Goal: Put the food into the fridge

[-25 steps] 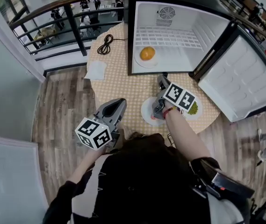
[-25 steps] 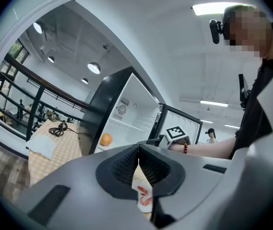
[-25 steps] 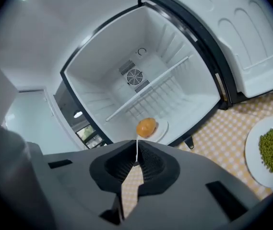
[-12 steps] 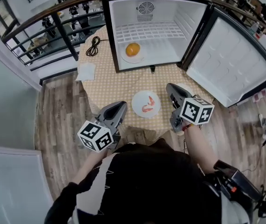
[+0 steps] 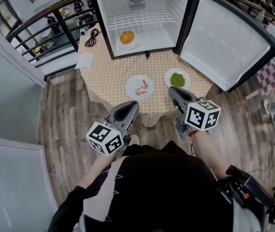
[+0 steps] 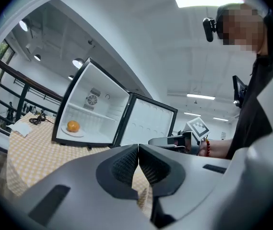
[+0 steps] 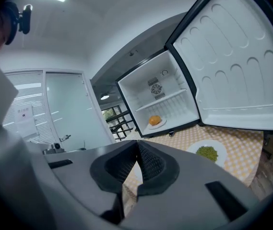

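The small fridge (image 5: 147,4) stands open on the checkered table (image 5: 108,76), its door (image 5: 224,37) swung to the right. Inside, an orange (image 5: 127,36) lies on a white plate; it also shows in the left gripper view (image 6: 73,126) and the right gripper view (image 7: 154,120). On the table in front are a plate of shrimp (image 5: 140,87) and a plate of green food (image 5: 177,79), (image 7: 207,152). My left gripper (image 5: 132,104), (image 6: 138,147) is shut and empty at the table's near edge. My right gripper (image 5: 172,92), (image 7: 137,143) is also shut and empty, just short of the green plate.
A black cable (image 5: 91,37) and a white napkin (image 5: 85,60) lie at the table's left side. A dark railing (image 5: 55,21) runs behind on the left. Wood floor (image 5: 60,115) surrounds the table.
Both grippers have drawn back from the table toward the person. The right gripper, earlier over the plates, is now off them, and the green plate is uncovered.
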A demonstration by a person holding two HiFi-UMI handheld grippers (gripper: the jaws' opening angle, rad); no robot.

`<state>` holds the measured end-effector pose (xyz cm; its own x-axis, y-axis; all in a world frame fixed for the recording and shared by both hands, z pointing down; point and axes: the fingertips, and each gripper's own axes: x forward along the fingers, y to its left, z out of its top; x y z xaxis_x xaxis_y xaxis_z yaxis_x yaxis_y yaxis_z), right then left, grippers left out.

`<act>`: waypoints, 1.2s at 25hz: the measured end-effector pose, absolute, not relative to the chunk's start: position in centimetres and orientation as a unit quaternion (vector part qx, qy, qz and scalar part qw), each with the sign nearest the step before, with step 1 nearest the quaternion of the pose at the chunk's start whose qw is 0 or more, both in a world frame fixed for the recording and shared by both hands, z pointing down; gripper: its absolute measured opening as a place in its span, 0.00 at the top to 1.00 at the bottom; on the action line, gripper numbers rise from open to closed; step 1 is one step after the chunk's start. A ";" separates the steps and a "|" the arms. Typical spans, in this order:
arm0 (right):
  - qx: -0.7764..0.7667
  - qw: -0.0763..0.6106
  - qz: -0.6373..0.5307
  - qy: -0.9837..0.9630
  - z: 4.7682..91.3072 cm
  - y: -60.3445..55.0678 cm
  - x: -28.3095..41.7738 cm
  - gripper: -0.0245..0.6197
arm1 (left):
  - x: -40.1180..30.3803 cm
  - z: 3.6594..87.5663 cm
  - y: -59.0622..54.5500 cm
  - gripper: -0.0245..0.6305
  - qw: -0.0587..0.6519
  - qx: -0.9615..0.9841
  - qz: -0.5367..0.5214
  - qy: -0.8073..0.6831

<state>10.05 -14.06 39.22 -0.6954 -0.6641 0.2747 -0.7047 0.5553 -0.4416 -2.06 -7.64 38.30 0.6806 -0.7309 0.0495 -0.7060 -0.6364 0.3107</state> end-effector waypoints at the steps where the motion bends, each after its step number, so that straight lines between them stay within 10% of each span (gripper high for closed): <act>1: 0.385 0.045 0.268 -0.882 39.6 -12.7 10.7 0.93 | -1.2 38.4 -6.4 0.94 0.155 0.902 -0.042 -0.400; 30: 0.343 0.071 0.266 -0.898 41.8 4.0 18.6 0.94 | 9.4 40.4 10.2 0.94 0.166 0.889 -0.035 -0.425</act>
<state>18.62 4.02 41.80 -0.7545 -0.5789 0.3094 -0.6540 0.6229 -0.4293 9.39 10.23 40.37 0.6357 -0.7679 0.0789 -0.7444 -0.5828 0.3259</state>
